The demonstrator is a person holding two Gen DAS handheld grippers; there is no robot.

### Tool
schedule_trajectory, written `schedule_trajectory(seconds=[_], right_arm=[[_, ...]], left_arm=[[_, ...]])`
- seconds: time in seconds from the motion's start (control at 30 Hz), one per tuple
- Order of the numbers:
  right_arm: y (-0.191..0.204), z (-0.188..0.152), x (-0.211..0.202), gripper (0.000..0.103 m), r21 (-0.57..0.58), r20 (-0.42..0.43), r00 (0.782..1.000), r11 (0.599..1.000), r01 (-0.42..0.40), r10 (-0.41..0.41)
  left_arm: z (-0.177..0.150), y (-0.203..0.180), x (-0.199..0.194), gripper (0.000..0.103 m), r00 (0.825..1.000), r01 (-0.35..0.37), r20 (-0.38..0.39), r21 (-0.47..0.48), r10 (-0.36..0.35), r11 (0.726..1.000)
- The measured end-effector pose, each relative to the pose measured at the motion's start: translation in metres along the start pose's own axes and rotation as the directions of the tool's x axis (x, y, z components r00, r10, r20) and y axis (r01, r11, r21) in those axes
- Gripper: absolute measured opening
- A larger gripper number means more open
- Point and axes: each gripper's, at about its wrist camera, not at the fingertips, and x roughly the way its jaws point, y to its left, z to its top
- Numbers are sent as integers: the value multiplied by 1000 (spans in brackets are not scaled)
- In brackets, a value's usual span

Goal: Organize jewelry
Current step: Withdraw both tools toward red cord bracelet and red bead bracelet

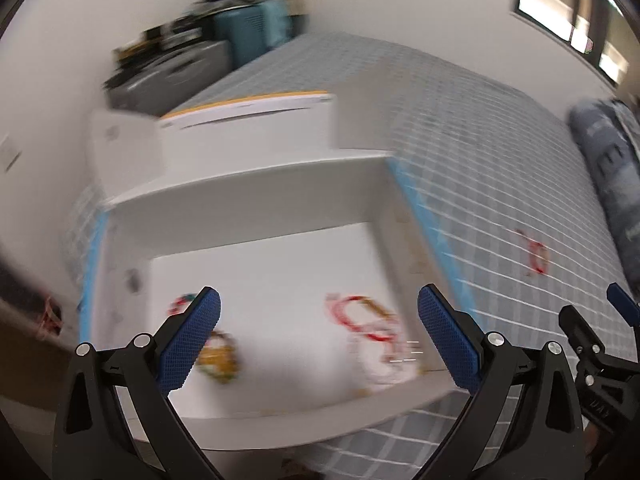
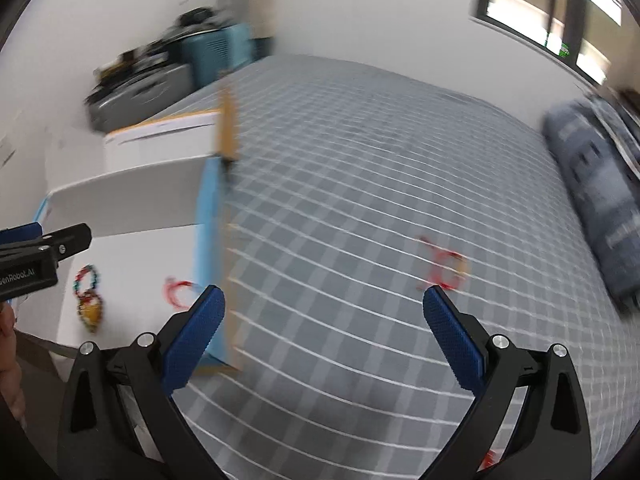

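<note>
An open white box (image 1: 256,196) sits on a grey checked bedspread (image 1: 480,152). Inside it lie a red and white bracelet (image 1: 368,328) and a beaded piece with a yellow charm (image 1: 218,354). My left gripper (image 1: 318,338) is open and empty over the box. A red bracelet (image 1: 534,256) lies loose on the bedspread to the right; it shows in the right wrist view (image 2: 444,268) just beyond my right gripper (image 2: 324,328), which is open and empty. The box (image 2: 128,196) is at that view's left, with the beaded piece (image 2: 89,300) inside.
A second white box (image 1: 248,120) stands behind the first. Suitcases and clutter (image 1: 192,56) are stacked by the wall at the back left. A blue patterned pillow (image 2: 592,200) lies at the bed's right edge. A window (image 2: 560,8) is at the upper right.
</note>
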Motion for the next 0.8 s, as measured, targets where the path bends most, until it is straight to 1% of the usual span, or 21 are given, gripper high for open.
schedule_trajectory(seconds=[0.03, 0.07, 0.17, 0.2, 0.3, 0.37, 0.4, 0.5, 0.63, 0.7, 0.8], right_arm=[[-21, -7, -5, 95, 17, 1, 1000, 999, 28, -28], [-33, -13, -7, 95, 24, 0, 999, 999, 43, -43], [-79, -32, -14, 95, 60, -6, 994, 992, 110, -110], [-96, -42, -17, 95, 81, -9, 992, 989, 126, -125], [-139, -74, -20, 95, 145, -31, 988, 978, 153, -150], [-157, -92, -17, 95, 162, -58, 984, 971, 173, -166], [-165, -100, -17, 95, 156, -71, 981, 970, 187, -178], [-178, -120, -18, 95, 153, -92, 974, 964, 218, -206], [-184, -144, -10, 95, 163, -147, 970, 963, 217, -194], [-184, -156, -5, 95, 168, -170, 966, 960, 224, -195], [-181, -176, 9, 95, 174, -222, 961, 963, 206, -166]], left_arm=[[1, -17, 0, 97, 1000, 16, 7, 28, -16, 999], [2, -27, 1, 97, 1000, 22, 10, 42, -23, 999], [3, -82, 7, 97, 995, 102, -1, 106, -103, 989], [3, -95, 9, 97, 993, 116, -5, 121, -117, 986], [7, -145, 20, 97, 987, 162, -21, 170, -161, 972], [9, -174, 28, 97, 980, 199, -39, 188, -195, 962], [10, -194, 34, 97, 976, 217, -51, 204, -211, 955], [9, -242, 50, 97, 970, 243, -77, 247, -231, 938], [11, -297, 79, 97, 969, 247, -105, 303, -225, 920], [11, -318, 96, 97, 969, 245, -107, 315, -222, 917], [10, -343, 125, 97, 971, 233, -131, 332, -200, 914]])
